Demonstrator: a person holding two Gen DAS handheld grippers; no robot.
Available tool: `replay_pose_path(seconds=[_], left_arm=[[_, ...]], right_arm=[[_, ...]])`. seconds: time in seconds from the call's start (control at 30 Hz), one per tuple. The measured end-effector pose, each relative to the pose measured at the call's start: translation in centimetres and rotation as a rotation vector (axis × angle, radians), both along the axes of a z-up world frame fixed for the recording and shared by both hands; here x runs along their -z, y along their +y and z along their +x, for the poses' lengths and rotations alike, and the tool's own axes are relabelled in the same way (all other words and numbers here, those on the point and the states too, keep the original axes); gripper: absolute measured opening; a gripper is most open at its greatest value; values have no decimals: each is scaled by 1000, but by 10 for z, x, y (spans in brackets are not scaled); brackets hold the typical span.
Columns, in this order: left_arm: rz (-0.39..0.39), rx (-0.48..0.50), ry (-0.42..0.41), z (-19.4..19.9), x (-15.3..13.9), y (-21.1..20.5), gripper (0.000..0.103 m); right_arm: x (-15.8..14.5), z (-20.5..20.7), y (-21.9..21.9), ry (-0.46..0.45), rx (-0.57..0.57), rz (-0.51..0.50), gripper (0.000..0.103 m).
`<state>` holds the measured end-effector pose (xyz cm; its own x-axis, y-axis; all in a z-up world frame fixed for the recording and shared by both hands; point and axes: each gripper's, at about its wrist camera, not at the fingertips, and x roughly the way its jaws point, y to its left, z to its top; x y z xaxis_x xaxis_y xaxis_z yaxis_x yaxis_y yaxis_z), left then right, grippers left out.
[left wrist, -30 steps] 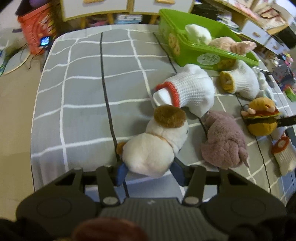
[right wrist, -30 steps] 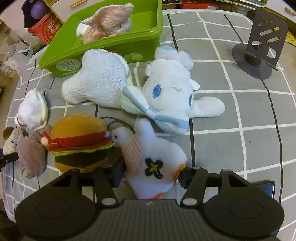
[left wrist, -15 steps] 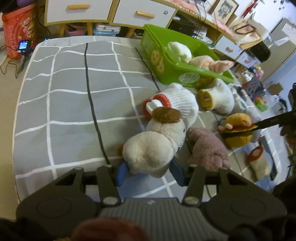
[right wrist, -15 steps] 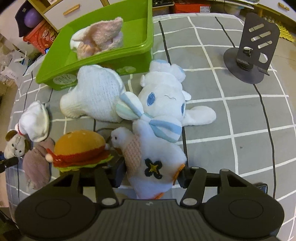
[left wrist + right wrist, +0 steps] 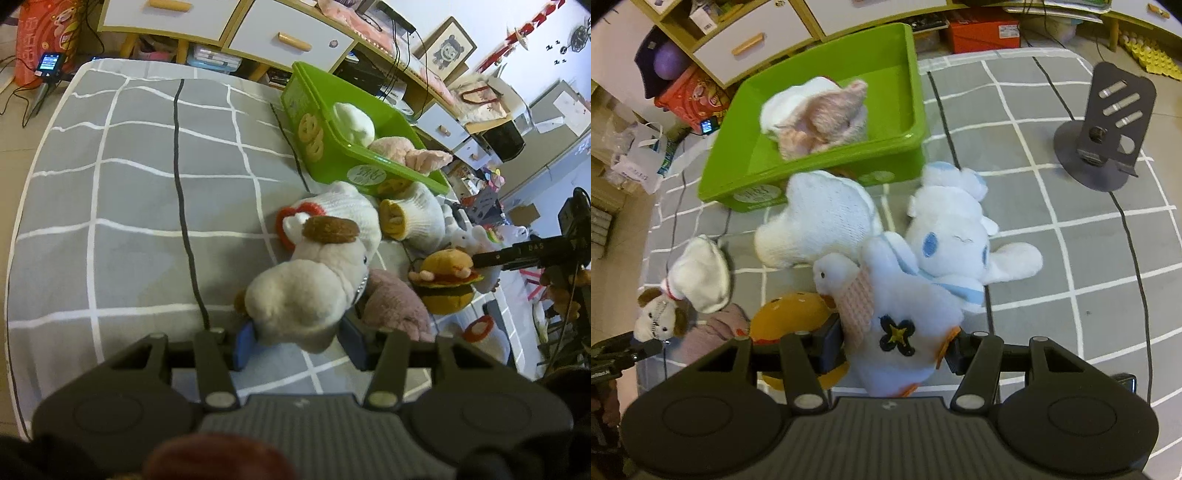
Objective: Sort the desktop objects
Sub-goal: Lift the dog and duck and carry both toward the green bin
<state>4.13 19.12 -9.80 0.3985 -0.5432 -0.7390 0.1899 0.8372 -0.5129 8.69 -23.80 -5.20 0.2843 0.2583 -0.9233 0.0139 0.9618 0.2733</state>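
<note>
Left gripper [image 5: 297, 341]: clamped on the rump of a cream plush dog [image 5: 306, 291] with a brown cap, held just above the grey checked cloth [image 5: 140, 199].
Right gripper [image 5: 894, 349]: closed around the body of a white plush duck [image 5: 905, 332] wearing a pink scarf, dark flower patch on its side.
Bin: green plastic tub [image 5: 901, 122] at the far side of the cloth, already holding a pink-and-white plush [image 5: 816, 118]; near wall facing the pile.
In the way, left side: red-cuffed white knitted piece [image 5: 347, 214] directly beyond the dog's head, mauve plush [image 5: 395, 306] just beside the right finger, burger plush [image 5: 447, 284] further right.
In the way, right side: burger plush pressed against the left finger, white knitted piece [image 5: 823, 225] and a blue-eared white plush [image 5: 953, 236] lying between duck and bin.
Also present: small brown-eared bear [image 5: 655, 319] at the left margin of the right wrist view, next to a dark bar that may be the other tool; dark metal phone stand [image 5: 1108, 129] far right.
Open room: broad bare stretch of cloth left of the dog, running to the cloth's left and far edges; bare squares right of the duck toward the stand.
Edges: cloth ending short of drawers and floor clutter behind the bin.
</note>
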Motion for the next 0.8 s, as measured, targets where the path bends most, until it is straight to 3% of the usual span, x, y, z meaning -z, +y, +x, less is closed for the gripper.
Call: replay_pose_path(seconds=[0.33,0.8], left_arm=[[-20,1,-11,0,-20,-7,47],[24,25,-95,21,-61,-44,47]], right_arm=[[-13,-7,-2,-29,-9,36,56],[-53,0,-26,-177,2,79,54]])
